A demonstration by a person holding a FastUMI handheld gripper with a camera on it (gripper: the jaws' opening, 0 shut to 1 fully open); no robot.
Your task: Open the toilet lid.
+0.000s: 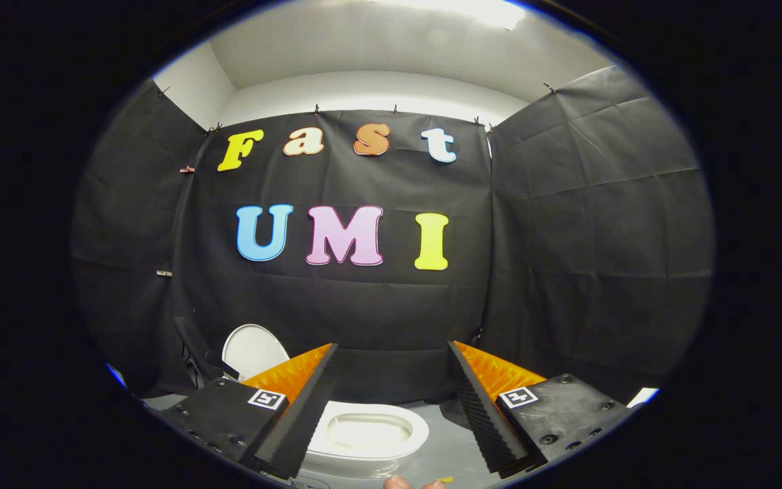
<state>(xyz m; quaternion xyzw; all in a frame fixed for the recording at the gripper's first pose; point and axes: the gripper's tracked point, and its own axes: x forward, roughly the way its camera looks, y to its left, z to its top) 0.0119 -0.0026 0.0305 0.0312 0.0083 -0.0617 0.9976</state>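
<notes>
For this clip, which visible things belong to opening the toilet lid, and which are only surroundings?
Job:
toilet lid, already raised, beyond the left finger
toilet bowl, seat showing, between the fingers
gripper, fingers apart, holding nothing

Surroundings:
black cloth wall
grey floor
fingertip near the gripper

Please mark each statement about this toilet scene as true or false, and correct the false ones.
1. The toilet lid is raised. True.
2. The gripper is shut on the lid. False: its fingers stand wide apart and hold nothing.
3. The toilet bowl lies below and between the fingers. True.
4. The lid stands beyond the right finger. False: it stands beyond the left finger.
5. The bowl rim is black. False: it is white.
</notes>
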